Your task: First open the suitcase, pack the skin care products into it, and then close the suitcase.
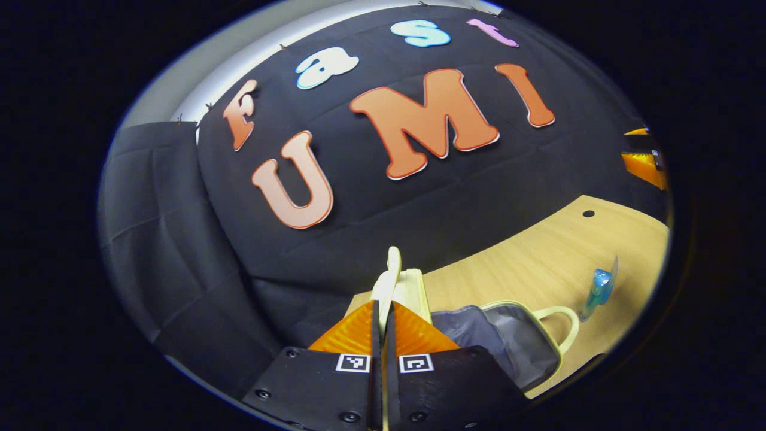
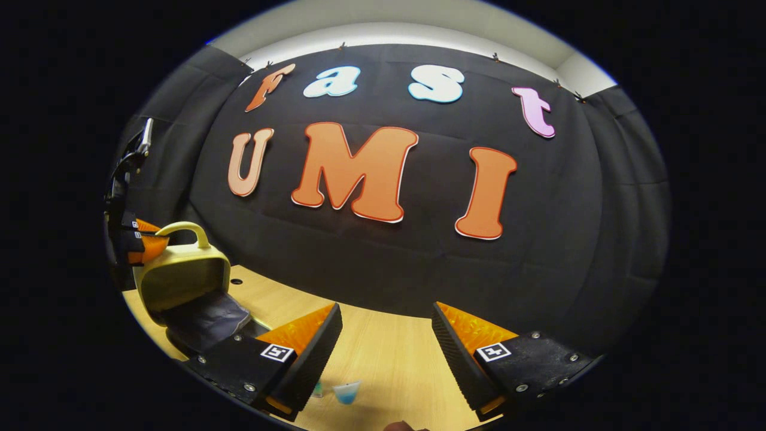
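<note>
Suitcase (image 1: 508, 335) lid (image 1: 392, 281) (no legible label) between left gripper (image 1: 383, 323) jaws

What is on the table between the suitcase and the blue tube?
Nothing. In the left gripper view, bare wooden table separates the open suitcase from the blue tube.

The left gripper (image 1: 383, 317) is pointing forward and slightly up, its jaws drawn almost together and pinching a thin pale edge that is standing up between the fingertips. In the right gripper view this same gripper (image 2: 140, 242) is showing far off at the left, raised above the tabletop, its holder partly hidden. The right gripper (image 2: 386, 341) is hovering level over the tabletop with its jaws spread wide apart and gripping nothing, both fingers (image 2: 461, 347) angling inward toward the middle of the view
</note>
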The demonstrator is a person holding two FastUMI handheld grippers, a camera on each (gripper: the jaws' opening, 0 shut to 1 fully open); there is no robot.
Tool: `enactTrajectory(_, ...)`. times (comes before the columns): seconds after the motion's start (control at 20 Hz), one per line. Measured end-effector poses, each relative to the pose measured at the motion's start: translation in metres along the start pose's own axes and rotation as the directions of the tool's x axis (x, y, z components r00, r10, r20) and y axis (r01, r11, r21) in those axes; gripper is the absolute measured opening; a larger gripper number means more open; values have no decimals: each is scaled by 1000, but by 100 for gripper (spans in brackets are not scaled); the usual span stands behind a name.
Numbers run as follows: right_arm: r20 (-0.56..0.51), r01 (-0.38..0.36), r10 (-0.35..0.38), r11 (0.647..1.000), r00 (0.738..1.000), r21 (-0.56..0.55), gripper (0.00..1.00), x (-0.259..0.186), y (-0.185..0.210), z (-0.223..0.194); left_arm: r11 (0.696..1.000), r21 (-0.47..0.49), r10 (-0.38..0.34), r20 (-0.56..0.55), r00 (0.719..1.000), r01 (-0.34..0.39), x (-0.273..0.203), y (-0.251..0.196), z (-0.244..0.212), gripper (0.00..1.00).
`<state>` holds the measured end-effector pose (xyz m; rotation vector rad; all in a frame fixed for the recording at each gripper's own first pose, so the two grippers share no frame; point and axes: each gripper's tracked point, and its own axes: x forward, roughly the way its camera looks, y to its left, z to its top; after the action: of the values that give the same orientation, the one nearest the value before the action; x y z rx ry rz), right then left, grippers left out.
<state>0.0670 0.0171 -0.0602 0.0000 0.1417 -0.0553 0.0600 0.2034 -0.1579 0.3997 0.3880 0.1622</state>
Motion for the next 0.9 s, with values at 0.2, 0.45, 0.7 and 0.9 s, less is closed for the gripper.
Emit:
enactTrajectory(0.2,-7,2,-2,999,1000,-42,95,0,15,2,997,39,61,-27,998,-60,11,51,-26,3)
enactTrajectory(0.45,-39,21,-23,999,999,-37,95,-1,35,-4,995,0,95,-77,992,-95,28,98,-73,4)
enactTrajectory(0.7,-68,35,-38,998,997,-50,95,-3,60,-7,991,18,134,-174,976,-133,51,153,-135,3)
enactTrajectory(0.9,-97,33,-38,998,995,-52,95,-7,75,-12,990,13,140,-268,953,-141,64,174,-194,4)
